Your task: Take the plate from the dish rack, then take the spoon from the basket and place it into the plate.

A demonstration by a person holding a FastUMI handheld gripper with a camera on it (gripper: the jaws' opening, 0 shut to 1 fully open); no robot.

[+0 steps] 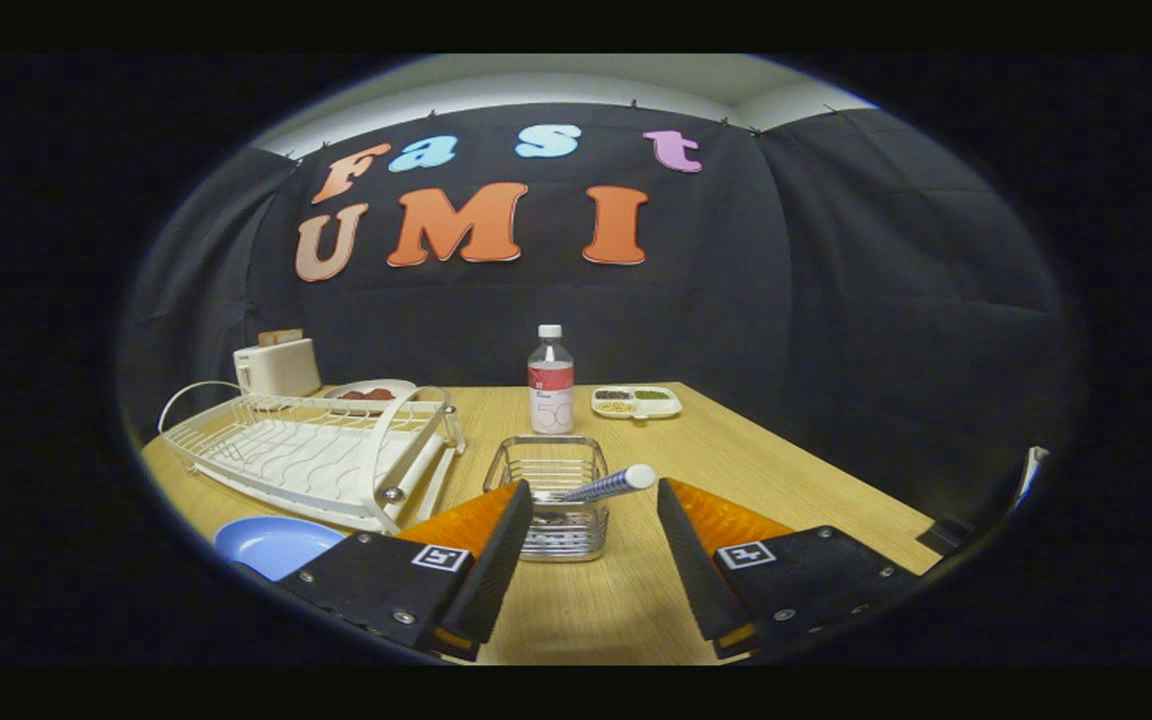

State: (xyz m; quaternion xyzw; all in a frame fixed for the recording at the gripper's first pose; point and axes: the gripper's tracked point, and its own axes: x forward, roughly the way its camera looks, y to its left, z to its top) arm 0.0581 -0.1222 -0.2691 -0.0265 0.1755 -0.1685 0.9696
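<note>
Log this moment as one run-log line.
gripper: open, holding nothing | spoon: in basket, just ahead of fingers | plate: on table beside dish rack | next: likely grasp spoon

Blue plate (271, 545), white wire dish rack (311, 455), blue-and-white striped spoon (616, 484) handle in shiny metal basket (548, 497), red-labelled clear bottle (550, 380), pale wood-grain worktop (736, 470).

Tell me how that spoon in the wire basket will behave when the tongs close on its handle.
The spoon leans loosely in the basket, so it may pivot. Its handle looks round and smooth, so likely slippery. The light-looking basket might shift. The tongs are open, just short of it.
</note>
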